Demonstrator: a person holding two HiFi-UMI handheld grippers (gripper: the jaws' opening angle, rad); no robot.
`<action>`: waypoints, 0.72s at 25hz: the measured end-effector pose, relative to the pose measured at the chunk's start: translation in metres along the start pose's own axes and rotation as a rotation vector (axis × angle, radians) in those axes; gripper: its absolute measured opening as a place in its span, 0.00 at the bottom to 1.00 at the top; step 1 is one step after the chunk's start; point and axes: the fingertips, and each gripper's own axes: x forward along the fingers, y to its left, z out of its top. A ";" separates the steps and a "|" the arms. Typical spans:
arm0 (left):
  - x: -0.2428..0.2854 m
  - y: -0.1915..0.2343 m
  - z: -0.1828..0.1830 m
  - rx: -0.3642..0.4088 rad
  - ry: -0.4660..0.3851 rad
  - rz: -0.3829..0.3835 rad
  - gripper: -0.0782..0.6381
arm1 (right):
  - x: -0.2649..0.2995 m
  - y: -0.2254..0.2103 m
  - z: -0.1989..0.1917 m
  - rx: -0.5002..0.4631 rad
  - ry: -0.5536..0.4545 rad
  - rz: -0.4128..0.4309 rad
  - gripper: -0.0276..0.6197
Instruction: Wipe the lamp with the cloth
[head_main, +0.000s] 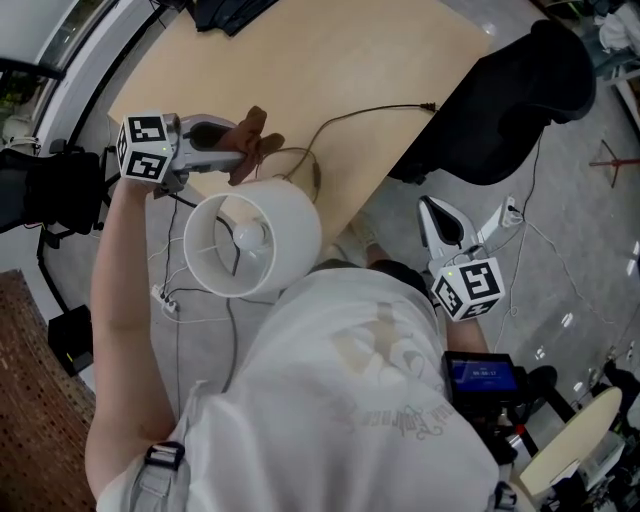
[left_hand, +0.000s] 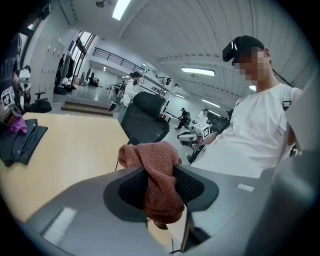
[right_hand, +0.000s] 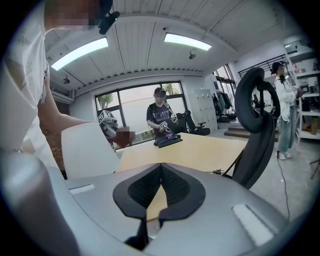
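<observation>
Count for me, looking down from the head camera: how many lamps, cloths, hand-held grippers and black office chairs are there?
Lamp: 1
Cloth: 1
Hand-held grippers: 2, the left gripper and the right gripper
Black office chair: 1
Total: 5

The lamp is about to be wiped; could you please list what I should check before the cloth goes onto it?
1. Grip of left gripper on cloth: ok, pinched between the jaws.
2. Contact of cloth with lampshade: cannot tell; it hangs close by the rim.
3. Spare right gripper free: ok, shut and empty.
4. Loose plug on table, in no socket: ok.
5. Footing of lamp base: cannot tell, lampshade hides it.
</observation>
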 end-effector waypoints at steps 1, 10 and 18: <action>-0.009 -0.010 0.016 0.025 -0.015 -0.011 0.34 | 0.001 0.001 0.001 0.001 -0.004 0.002 0.06; -0.010 -0.098 0.072 0.199 0.073 -0.229 0.34 | 0.009 0.010 0.011 0.044 -0.035 0.043 0.06; 0.041 -0.065 0.013 0.144 0.369 -0.281 0.34 | 0.000 -0.004 0.008 0.110 -0.051 0.017 0.06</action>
